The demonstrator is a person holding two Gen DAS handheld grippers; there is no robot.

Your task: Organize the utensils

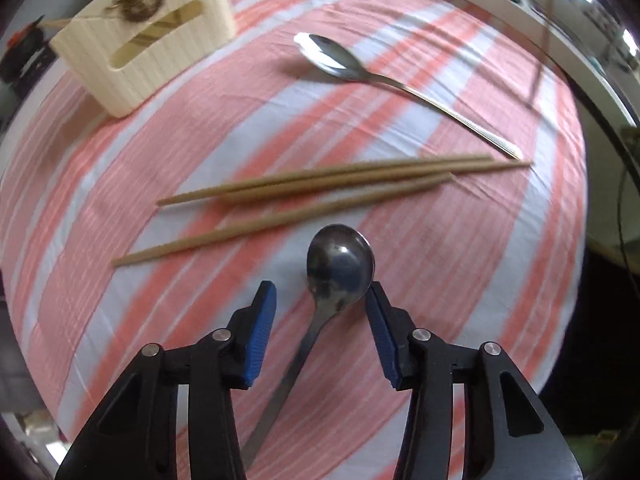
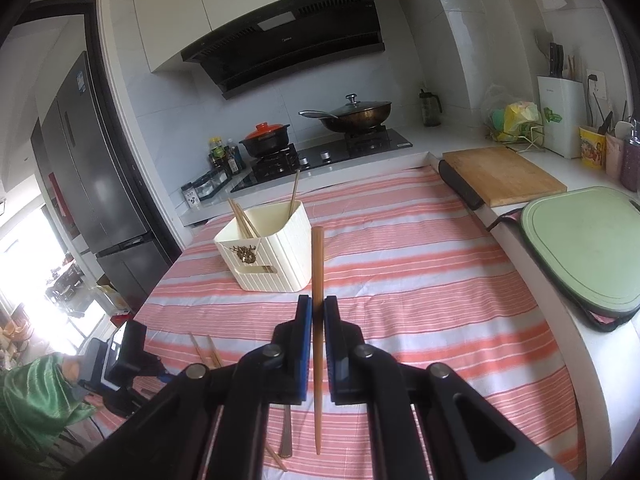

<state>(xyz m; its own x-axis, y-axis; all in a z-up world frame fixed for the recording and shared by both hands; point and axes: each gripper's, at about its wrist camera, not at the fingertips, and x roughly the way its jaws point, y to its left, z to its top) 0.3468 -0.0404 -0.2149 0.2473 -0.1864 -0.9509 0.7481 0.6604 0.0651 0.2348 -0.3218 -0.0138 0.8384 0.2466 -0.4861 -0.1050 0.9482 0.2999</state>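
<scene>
The right tool (image 2: 318,314) was clamped on a chopstick (image 2: 317,264), which stood upright just short of the holder (image 2: 280,256). To finish well, it should carry the stick over the open top beside the chopsticks already inside, tip it down and only then let go.

The left tool (image 1: 320,300) hung half-open over a dark spoon (image 1: 340,268), one pad (image 1: 376,312) touching the bowl, the other clear; gripping the thin handle looked safer.

Three tan chopsticks (image 1: 320,188) and a shiny spoon (image 1: 340,60) lay on the striped tabletop (image 1: 440,260). The holder was cream and ribbed, with a slot.
</scene>
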